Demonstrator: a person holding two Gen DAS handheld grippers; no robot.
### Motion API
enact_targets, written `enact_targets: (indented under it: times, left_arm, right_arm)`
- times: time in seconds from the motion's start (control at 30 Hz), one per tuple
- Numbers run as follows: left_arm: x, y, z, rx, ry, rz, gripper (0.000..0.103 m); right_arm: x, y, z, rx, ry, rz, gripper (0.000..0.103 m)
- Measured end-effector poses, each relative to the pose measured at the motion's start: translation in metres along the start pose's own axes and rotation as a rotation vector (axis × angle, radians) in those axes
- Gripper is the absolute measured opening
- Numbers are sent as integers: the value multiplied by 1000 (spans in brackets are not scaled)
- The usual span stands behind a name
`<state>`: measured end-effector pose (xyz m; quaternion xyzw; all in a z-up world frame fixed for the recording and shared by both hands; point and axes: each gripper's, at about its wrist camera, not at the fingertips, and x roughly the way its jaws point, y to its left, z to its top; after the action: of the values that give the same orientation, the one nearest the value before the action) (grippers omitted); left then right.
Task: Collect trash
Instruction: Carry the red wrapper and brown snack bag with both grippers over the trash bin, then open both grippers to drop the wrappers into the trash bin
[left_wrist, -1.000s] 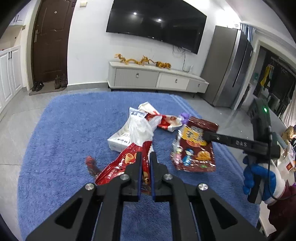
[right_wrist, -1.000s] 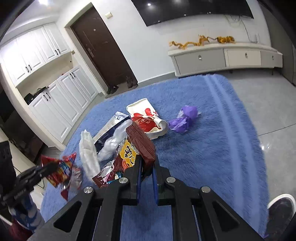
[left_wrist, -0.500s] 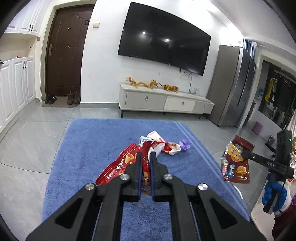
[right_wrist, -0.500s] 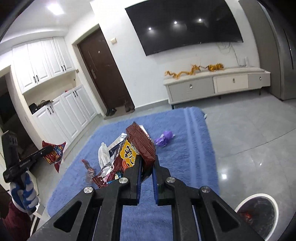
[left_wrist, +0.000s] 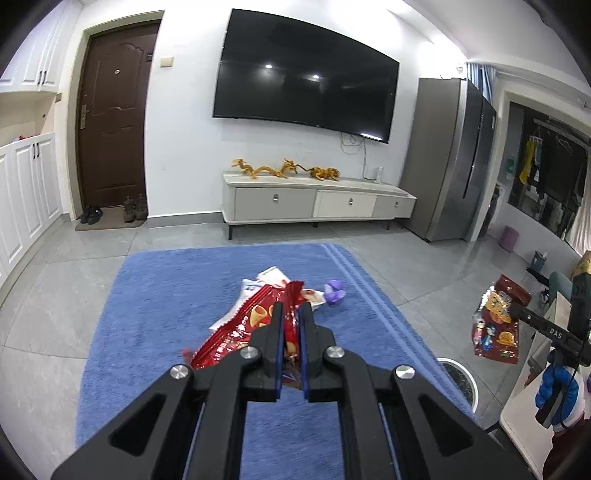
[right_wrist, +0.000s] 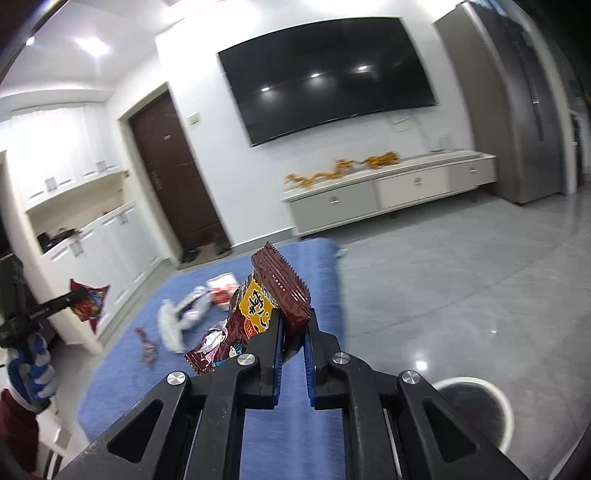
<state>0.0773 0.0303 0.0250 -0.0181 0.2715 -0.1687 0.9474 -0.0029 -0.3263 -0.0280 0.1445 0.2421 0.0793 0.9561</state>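
L gripper (left_wrist: 290, 314) jaws pinch red snack bag (left_wrist: 243, 325), frame centre; R gripper (right_wrist: 294, 328) jaws pinch brown snack bag (right_wrist: 273, 295). Bin (right_wrist: 476, 413) lower right.

White letters "DAS" stand on the black arm of the right gripper (left_wrist: 517, 314), at the right edge of the left wrist view. The brown snack bag (right_wrist: 266, 314) bears red characters on a yellow patch, not legible. Other wrappers' print is too small.
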Motion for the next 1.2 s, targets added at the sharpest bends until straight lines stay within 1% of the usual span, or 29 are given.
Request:
enact_targets:
  times: [0.1, 0.17, 0.27, 0.33, 0.4, 0.43, 0.5, 0.57, 0.63, 0.73, 0.83, 0.93, 1.03, 1.13, 1.2]
  left_arm:
    - [15, -24, 5, 21, 21, -35, 6]
    - [29, -48, 8, 49, 40, -69, 6]
    - [52, -90, 11, 105, 75, -132, 6]
    - [69, -125, 11, 152, 104, -182, 6]
    - [84, -155, 8, 195, 129, -222, 6]
    - [95, -178, 5, 227, 149, -251, 6]
    - [110, -207, -4, 267, 181, -286, 6]
    - [132, -241, -14, 304, 233, -332, 6]
    - [151, -272, -27, 332, 284, -373, 7]
    - [174, -313, -45, 378, 337, -412, 7]
    - [200, -349, -61, 411, 383, -434, 7]
    - [231, -383, -81, 420, 451, -443, 8]
    - [254, -400, -100, 424, 492, -435, 8]
    - [279, -413, -118, 421, 560, -434, 8]
    - [291, -417, -124, 409, 598, -436, 10]
  right_arm:
    - [-18, -31, -7, 28, -18, -80, 10]
    - [-29, -54, -13, 56, -29, -138, 10]
    - [-41, -81, -23, 87, -38, -213, 10]
    - [-49, -100, -31, 112, -39, -266, 10]
    - [-54, -113, -39, 123, -33, -319, 10]
    - [-56, -120, -43, 128, -27, -345, 10]
    - [-57, -133, -54, 129, -2, -399, 10]
    - [-52, -145, -66, 125, 37, -453, 10]
    - [-46, -157, -77, 128, 72, -480, 10]
    - [-34, -174, -92, 146, 120, -504, 10]
    - [-23, -192, -105, 174, 159, -513, 10]
    - [-12, -206, -116, 199, 199, -522, 10]
    - [2, -221, -128, 235, 236, -517, 11]
    - [12, -236, -137, 290, 261, -502, 11]
    - [16, -244, -143, 318, 275, -499, 12]
